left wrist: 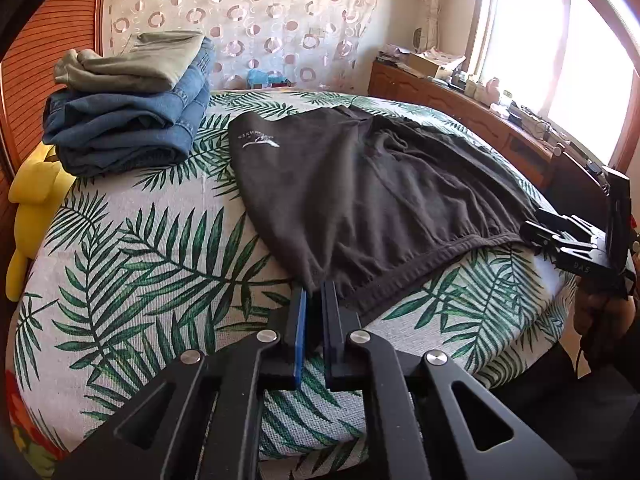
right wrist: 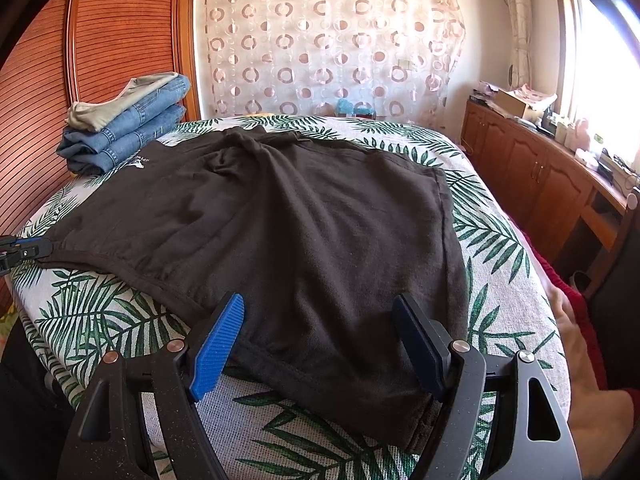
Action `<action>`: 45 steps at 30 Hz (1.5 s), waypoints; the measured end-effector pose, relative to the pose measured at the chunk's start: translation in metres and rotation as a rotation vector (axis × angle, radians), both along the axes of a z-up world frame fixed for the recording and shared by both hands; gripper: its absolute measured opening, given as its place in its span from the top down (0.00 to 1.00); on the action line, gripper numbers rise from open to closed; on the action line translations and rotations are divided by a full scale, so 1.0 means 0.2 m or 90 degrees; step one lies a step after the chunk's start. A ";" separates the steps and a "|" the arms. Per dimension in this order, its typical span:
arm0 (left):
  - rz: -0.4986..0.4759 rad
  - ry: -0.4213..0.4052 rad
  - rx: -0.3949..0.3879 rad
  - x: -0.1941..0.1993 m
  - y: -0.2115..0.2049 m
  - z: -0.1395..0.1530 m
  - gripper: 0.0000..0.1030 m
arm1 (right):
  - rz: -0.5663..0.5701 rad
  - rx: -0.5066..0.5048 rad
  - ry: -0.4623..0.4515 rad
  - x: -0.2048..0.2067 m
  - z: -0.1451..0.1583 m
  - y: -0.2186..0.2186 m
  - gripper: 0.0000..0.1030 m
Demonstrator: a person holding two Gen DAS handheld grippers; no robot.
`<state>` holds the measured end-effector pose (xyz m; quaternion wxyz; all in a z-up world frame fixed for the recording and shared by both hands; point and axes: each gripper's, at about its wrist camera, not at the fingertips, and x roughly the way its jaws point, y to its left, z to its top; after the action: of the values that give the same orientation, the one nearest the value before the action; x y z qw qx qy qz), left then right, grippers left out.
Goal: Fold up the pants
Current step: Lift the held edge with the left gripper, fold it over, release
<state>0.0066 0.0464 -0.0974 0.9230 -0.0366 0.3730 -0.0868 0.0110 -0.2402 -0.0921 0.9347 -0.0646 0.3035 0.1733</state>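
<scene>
Dark brown pants [left wrist: 360,184] with a small white logo lie spread flat on a leaf-print bed cover [left wrist: 140,260]. In the left wrist view my left gripper [left wrist: 316,290] is shut, its blue-padded tips pinching the near left corner of the pants' edge. The right wrist view shows that same gripper [right wrist: 40,248] at the far left, holding the corner of the pants [right wrist: 300,220]. My right gripper [right wrist: 318,300] stands open, its jaws wide on either side of the near right part of the cloth, pads not pressing it. The left wrist view also shows the right gripper [left wrist: 538,234] at the pants' right edge.
A stack of folded blue jeans and an olive garment [left wrist: 128,120] sits at the bed's far left by a slatted wooden panel [right wrist: 100,40]. A yellow plush toy [left wrist: 32,208] hangs at the left edge. A cluttered wooden cabinet [right wrist: 540,176] runs along the right. A hand in a red sleeve [right wrist: 580,340] holds the right gripper.
</scene>
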 end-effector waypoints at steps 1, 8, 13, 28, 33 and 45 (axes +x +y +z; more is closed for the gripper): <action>-0.002 -0.002 0.001 0.01 0.00 0.01 0.93 | 0.000 0.001 -0.001 0.00 0.00 0.00 0.24; -0.031 -0.029 -0.002 0.06 -0.05 0.12 0.95 | 0.000 0.000 -0.005 0.00 -0.01 0.00 0.23; -0.068 -0.050 -0.036 0.08 -0.11 0.22 0.96 | 0.002 -0.001 -0.003 0.00 -0.02 0.00 0.23; -0.165 -0.111 -0.019 0.26 -0.42 0.46 0.98 | 0.003 0.000 -0.006 0.01 -0.02 0.00 0.22; -0.172 -0.128 -0.021 0.32 -0.48 0.52 0.98 | 0.003 -0.001 -0.007 0.01 -0.02 0.00 0.22; -0.047 -0.075 0.018 0.25 -0.18 0.35 0.29 | -0.001 0.003 -0.014 0.02 -0.03 0.00 0.22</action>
<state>0.0567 0.0108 -0.0273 0.9399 -0.0044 0.3203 -0.1179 0.0141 -0.2394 -0.0984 0.9382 -0.0639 0.2930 0.1730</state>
